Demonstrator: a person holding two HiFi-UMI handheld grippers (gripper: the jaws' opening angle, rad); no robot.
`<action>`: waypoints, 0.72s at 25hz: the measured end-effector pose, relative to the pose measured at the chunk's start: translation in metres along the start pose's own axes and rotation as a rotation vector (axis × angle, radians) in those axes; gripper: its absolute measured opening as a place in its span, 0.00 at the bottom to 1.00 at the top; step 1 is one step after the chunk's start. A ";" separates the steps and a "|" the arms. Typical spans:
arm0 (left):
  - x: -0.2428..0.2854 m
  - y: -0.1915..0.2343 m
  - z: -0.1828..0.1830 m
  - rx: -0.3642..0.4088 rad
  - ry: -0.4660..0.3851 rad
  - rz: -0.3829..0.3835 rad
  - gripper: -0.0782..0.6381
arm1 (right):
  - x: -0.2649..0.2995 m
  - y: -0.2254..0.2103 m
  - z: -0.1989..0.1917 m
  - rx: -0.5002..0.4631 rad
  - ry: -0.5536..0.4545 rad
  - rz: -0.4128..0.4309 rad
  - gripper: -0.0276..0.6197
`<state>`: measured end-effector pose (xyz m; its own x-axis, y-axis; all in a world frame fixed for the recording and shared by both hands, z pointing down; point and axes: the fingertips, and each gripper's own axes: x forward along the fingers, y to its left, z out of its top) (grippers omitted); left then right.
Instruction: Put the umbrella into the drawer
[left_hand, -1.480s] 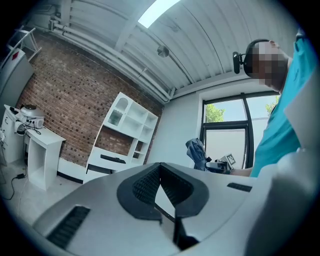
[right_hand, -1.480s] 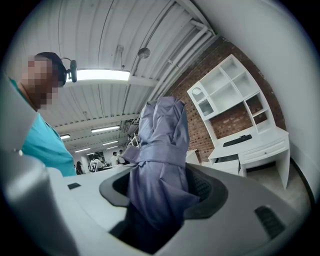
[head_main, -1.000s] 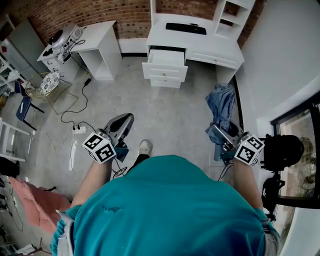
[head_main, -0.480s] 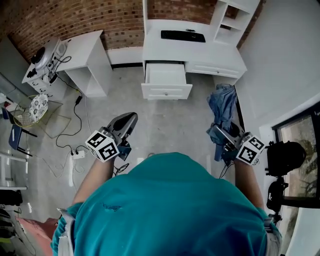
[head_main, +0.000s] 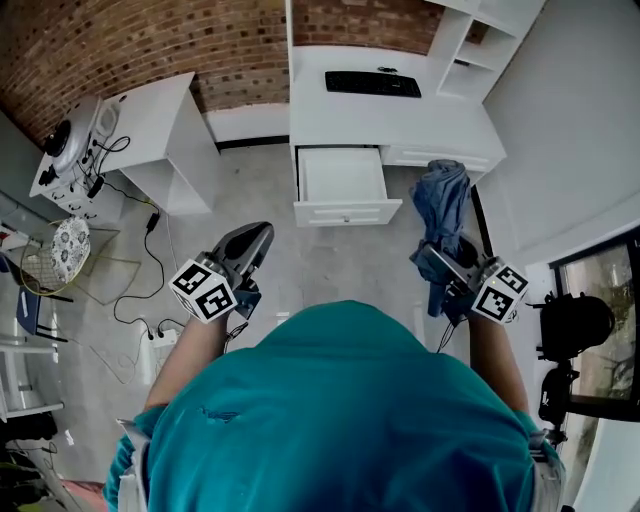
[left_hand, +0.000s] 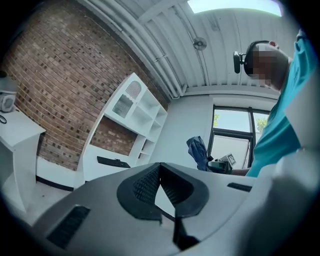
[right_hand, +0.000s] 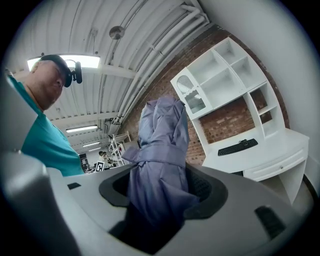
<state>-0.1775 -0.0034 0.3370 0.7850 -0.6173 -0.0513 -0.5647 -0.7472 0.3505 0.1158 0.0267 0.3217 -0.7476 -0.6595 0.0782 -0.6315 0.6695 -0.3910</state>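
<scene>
A folded blue umbrella (head_main: 442, 196) stands upright in my right gripper (head_main: 433, 259), which is shut on its lower part. In the right gripper view the umbrella (right_hand: 160, 150) fills the gap between the jaws of the right gripper (right_hand: 161, 186). An open white drawer (head_main: 348, 213) juts from the white desk (head_main: 400, 125) ahead, and its inside looks bare. The umbrella hangs just right of the drawer's front. My left gripper (head_main: 260, 236) is held left of the drawer over the floor; its jaws (left_hand: 160, 168) are shut on nothing. The umbrella (left_hand: 198, 152) also shows far off in the left gripper view.
A black keyboard (head_main: 372, 83) lies on the desk, with a white shelf unit (head_main: 470, 50) at its right end. A white side table (head_main: 155, 115) with devices stands at left. Cables and a power strip (head_main: 160, 336) lie on the floor. A black stand (head_main: 565, 325) is at right.
The person has stepped toward the desk, so the open drawer now sits closer to both grippers. The umbrella stays held in the right gripper; the left stays shut.
</scene>
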 end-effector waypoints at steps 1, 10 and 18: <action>0.003 0.008 0.000 -0.007 0.005 0.003 0.13 | 0.007 -0.006 0.001 0.006 0.006 -0.002 0.44; 0.056 0.058 -0.011 -0.029 0.025 0.082 0.13 | 0.058 -0.090 0.018 0.039 0.030 0.055 0.44; 0.133 0.093 -0.004 -0.027 -0.010 0.224 0.13 | 0.102 -0.192 0.061 0.035 0.069 0.183 0.44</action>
<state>-0.1248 -0.1537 0.3669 0.6377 -0.7700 0.0211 -0.7178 -0.5841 0.3789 0.1731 -0.1904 0.3489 -0.8621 -0.5026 0.0650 -0.4776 0.7629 -0.4358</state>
